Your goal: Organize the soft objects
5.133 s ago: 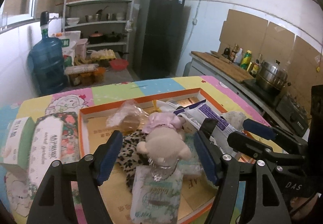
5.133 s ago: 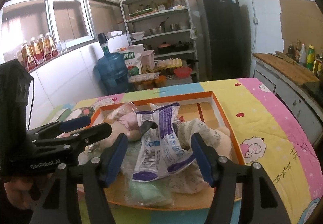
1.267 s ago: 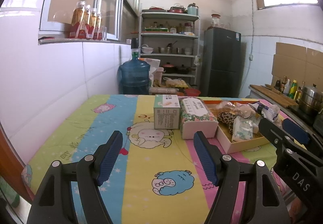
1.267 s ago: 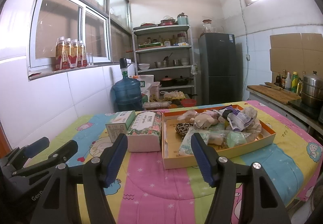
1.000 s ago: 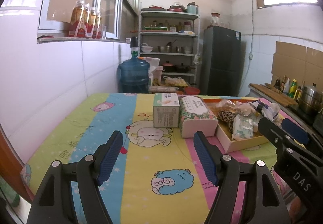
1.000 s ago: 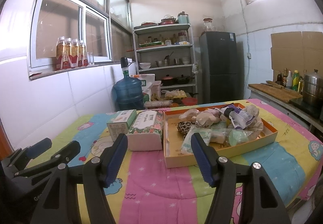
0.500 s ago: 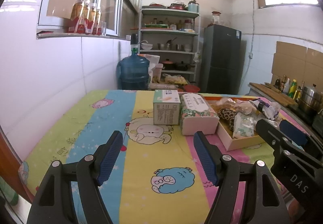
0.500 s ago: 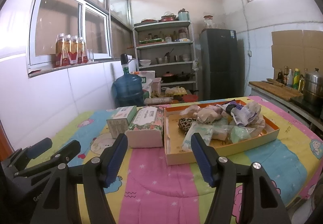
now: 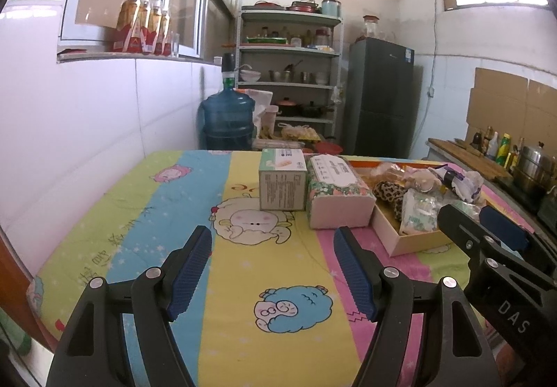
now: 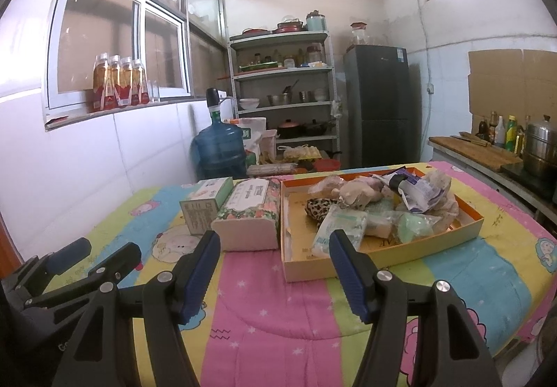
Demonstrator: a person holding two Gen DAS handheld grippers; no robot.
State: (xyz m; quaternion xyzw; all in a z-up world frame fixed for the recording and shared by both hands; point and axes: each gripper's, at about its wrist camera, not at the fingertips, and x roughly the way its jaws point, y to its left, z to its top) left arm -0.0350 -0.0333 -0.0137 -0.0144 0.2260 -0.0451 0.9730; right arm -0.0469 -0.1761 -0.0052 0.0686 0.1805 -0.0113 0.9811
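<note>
An orange-rimmed shallow box (image 10: 470, 226) on the cartoon-print table holds soft things: a plush doll (image 10: 358, 193), a leopard-print piece (image 10: 318, 206), a white tissue pack (image 10: 339, 226), a green packet (image 10: 414, 225) and a purple-white bag (image 10: 417, 190). The same box (image 9: 410, 242) shows at the right of the left wrist view. My left gripper (image 9: 271, 270) is open and empty, held back over the yellow stripe. My right gripper (image 10: 273, 270) is open and empty too, short of the box's near edge.
A floral tissue box (image 10: 249, 216) and a green carton (image 10: 205, 204) stand left of the orange box. A blue water jug (image 10: 219, 150), a metal shelf (image 10: 282, 101) and a dark fridge (image 10: 379, 105) stand behind the table. A counter with bottles and a pot (image 10: 539, 146) runs along the right.
Five seconds ago both grippers were close over the box's contents. Both have since drawn back to the near side of the table. Over the last second they barely shifted.
</note>
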